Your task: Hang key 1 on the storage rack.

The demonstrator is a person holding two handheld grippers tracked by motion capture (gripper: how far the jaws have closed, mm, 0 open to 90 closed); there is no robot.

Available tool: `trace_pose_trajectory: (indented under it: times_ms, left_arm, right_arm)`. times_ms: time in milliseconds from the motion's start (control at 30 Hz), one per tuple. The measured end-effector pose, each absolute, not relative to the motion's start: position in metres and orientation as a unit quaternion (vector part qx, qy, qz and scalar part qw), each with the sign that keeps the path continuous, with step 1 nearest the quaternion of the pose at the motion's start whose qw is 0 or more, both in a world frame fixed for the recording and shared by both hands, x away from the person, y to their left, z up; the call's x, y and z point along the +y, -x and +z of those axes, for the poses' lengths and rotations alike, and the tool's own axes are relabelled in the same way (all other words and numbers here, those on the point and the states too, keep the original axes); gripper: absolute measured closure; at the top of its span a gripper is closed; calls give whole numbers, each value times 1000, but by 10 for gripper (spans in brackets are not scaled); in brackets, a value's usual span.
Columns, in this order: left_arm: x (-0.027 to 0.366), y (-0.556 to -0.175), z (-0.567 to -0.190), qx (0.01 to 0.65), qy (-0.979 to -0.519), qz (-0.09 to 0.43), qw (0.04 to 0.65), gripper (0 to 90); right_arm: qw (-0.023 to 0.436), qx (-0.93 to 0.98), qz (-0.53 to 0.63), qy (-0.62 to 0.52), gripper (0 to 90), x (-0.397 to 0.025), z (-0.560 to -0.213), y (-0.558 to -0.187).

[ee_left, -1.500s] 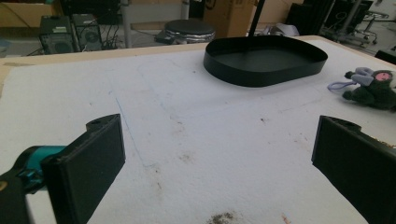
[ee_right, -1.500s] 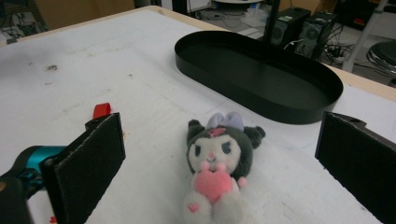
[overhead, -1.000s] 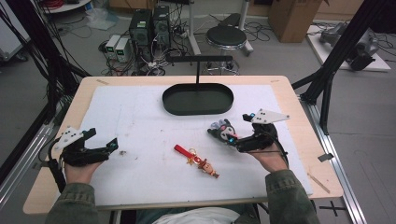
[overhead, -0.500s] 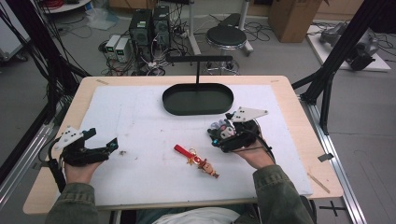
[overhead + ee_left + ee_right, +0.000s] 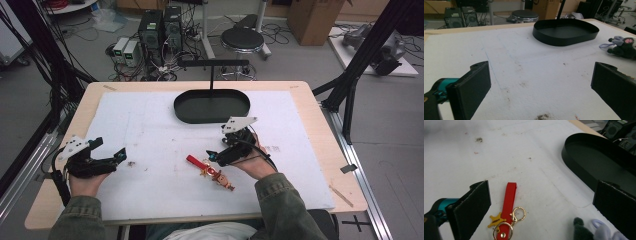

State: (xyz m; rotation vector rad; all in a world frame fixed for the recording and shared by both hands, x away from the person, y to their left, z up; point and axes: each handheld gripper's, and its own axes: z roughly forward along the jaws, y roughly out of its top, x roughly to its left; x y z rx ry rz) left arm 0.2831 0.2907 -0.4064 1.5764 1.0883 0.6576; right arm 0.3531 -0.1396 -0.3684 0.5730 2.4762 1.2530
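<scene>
R gripper jaws wide apart, nothing held; red strap keyring w/ gold rings and yellow star charm lies on white mat between them, toward 6 o'clock. Judged step: lining up to grab; next needs lowering, closing on strap. L gripper spread, idle, low over mat. Black oval metal tray at 12.

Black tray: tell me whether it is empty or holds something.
Empty. The black tray shows a bare dark floor in the high view and in the left gripper view; the red key strap lies outside it on the white mat.
</scene>
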Motion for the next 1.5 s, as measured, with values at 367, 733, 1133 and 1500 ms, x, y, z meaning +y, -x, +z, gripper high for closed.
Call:
trace_pose_trajectory:
  times_ms: [367, 733, 1133, 1500]
  left_arm:
    - [290, -284, -407, 456, -661, 274, 529, 31]
    - [290, -284, -407, 455, -662, 274, 528, 31]
    - [290, -285, -407, 455, -664, 272, 527, 32]
    - [291, -285, -407, 458, -660, 272, 530, 32]
  right_arm:
    - [136, 887, 406, -174, 6, -109, -379, -360]
    - [107, 916, 356, -151, 6, -81, -398, -358]
    - [65, 940, 288, -171, 61, -66, -417, -359]
    - [32, 939, 258, -227, 303, -68, -423, -366]
